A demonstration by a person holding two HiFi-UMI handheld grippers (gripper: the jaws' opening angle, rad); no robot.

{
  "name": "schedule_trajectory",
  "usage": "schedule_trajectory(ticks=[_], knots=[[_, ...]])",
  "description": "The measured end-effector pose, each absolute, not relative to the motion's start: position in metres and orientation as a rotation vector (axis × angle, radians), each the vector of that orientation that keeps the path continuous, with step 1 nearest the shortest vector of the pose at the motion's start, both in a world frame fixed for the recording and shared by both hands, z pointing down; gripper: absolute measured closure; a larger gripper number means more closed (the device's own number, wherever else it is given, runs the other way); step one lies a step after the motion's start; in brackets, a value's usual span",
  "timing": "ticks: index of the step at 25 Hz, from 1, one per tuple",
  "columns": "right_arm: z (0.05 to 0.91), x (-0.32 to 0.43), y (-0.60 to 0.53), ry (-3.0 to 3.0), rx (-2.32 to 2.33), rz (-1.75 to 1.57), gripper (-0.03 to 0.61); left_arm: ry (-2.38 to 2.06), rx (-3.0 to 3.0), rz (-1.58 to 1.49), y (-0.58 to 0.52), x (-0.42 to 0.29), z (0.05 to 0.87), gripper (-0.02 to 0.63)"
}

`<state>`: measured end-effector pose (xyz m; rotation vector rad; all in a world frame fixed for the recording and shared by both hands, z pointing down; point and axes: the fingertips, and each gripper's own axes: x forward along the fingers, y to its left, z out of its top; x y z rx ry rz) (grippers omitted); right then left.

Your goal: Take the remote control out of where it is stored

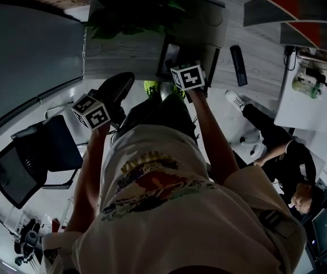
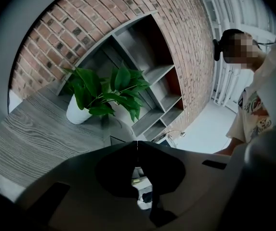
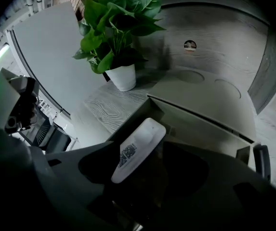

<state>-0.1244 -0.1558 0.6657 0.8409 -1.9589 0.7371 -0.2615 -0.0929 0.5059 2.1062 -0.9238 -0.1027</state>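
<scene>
Left gripper (image 2: pixel 138 150), just off the near edge of the grey wood-grain desk (image 2: pixel 36 134) by its left corner, has its jaws closed tip to tip on nothing. Right gripper (image 3: pixel 150 170), at that same edge, has its jaws spread wide. The long white round-ended plastic remote control (image 3: pixel 138 148), with a printed code label on its back, stands tilted between them, unclamped, nearer the left jaw. Its far end is over the open dark compartment (image 3: pixel 200 129). Bare desk top separates this from the leafy green plant in a white pot (image 3: pixel 122 76). A slim black bar (image 1: pixel 238 65) lies farther right.
</scene>
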Motion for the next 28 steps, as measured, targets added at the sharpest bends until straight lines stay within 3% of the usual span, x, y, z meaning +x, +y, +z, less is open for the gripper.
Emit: schedule_trajectory(ticks=[6,28], knots=[[0.675,-0.137,-0.158,-1.922,0.876,0.784,0.265,-0.892,2.07,-0.109,-0.085,-0.258,0.516,0.607],[0.669,-0.114,-0.171,-1.891,0.884,0.665,0.267,-0.891,2.04,-0.132,-0.074,-0.267,0.525,0.606]])
